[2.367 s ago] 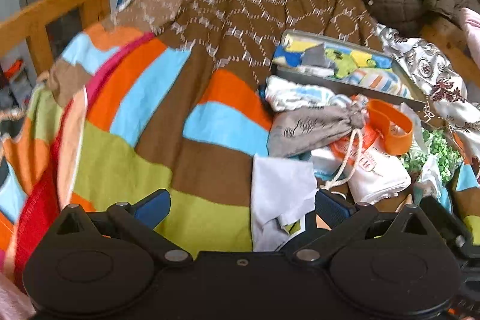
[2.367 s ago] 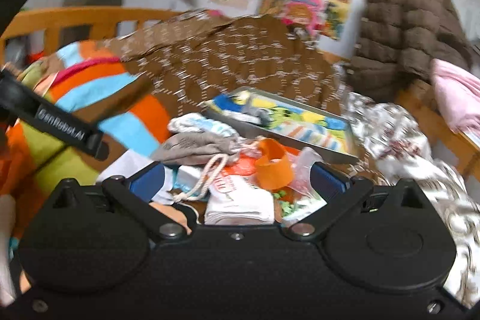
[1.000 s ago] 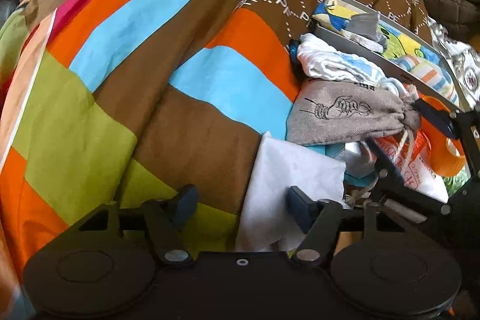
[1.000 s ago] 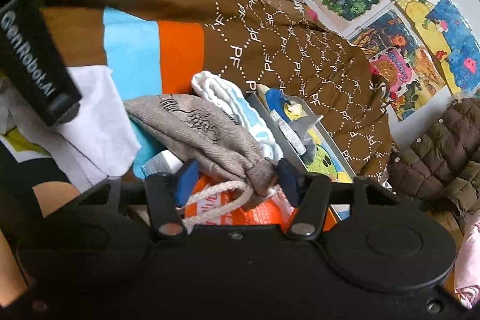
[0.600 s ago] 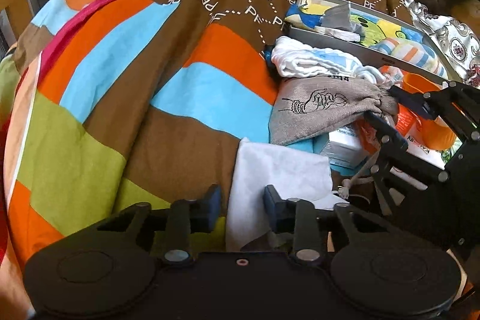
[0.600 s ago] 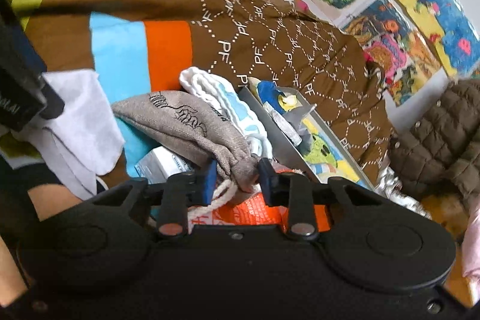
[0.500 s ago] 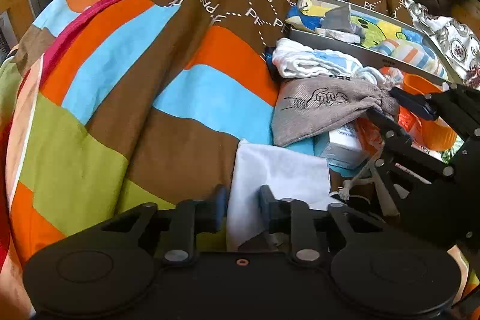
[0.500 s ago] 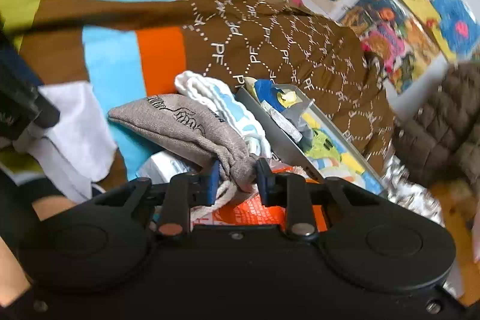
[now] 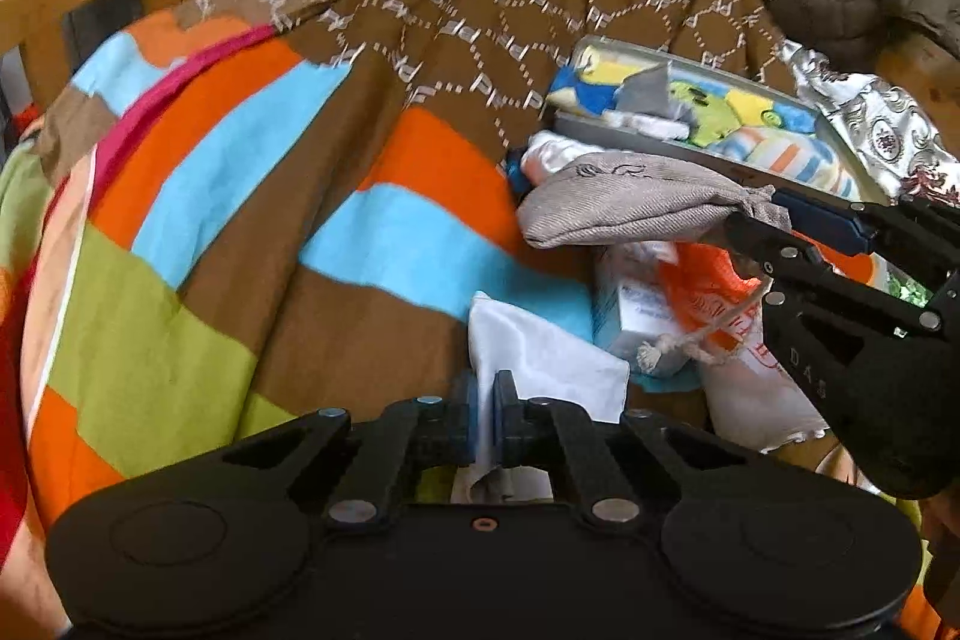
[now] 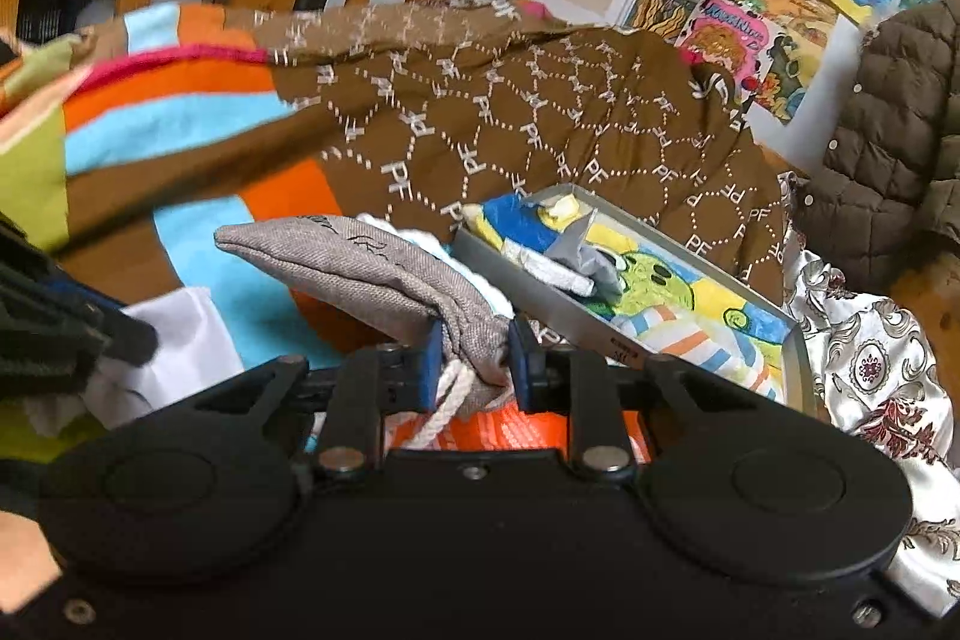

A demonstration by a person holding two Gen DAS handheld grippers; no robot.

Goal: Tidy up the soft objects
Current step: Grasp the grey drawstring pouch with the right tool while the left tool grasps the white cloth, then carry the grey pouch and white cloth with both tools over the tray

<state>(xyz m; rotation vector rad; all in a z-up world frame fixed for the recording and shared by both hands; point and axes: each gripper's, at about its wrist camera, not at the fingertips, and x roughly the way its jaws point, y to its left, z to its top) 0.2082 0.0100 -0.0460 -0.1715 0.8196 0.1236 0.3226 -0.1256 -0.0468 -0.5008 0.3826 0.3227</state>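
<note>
You have the right gripper [image 10: 471, 361] clamped on the grey drawstring pouch's [image 10: 360, 262] gathered neck (likely its firmest part), lifted beside the tray [image 10: 798, 364], while your left gripper [image 9: 486, 415] pinches the white cloth [image 9: 540, 358].

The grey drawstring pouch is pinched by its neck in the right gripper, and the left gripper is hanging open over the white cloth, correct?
Not quite. The left gripper is shut on the white cloth, as the left wrist view shows. The right gripper does pinch the grey drawstring pouch by its neck.

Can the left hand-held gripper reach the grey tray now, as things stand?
Probably not: the left hand-held gripper is shut on the white cloth, and the pouch and right hand-held gripper lie before the tray.
</note>
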